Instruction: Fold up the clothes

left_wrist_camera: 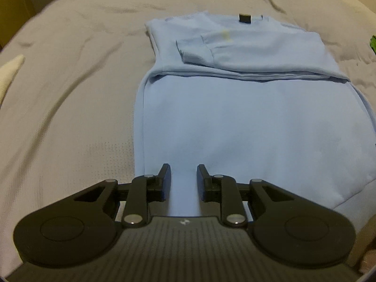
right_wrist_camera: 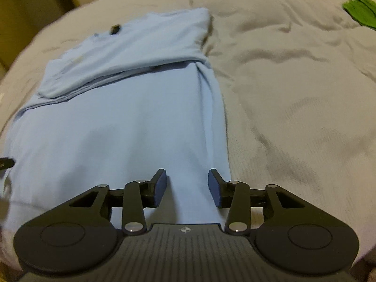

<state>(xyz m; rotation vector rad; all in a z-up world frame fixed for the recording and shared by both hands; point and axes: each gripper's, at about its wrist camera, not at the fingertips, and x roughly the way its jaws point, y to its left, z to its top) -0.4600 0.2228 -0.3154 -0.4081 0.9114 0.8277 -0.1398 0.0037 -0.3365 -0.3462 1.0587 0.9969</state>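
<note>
A light blue shirt lies flat on a grey bed sheet, its sleeves folded in across the chest and a dark collar label at the far end. My left gripper is open over the shirt's near left hem area, nothing between its fingers. The shirt also shows in the right wrist view. My right gripper is open over the shirt's near right hem, close to its right edge, holding nothing. The left gripper's tip shows at the far left of the right wrist view.
The grey sheet is wrinkled to the right of the shirt. A green cloth lies at the far right. A pale cloth or pillow corner sits at the left edge. Dark furniture stands beyond the bed's far left.
</note>
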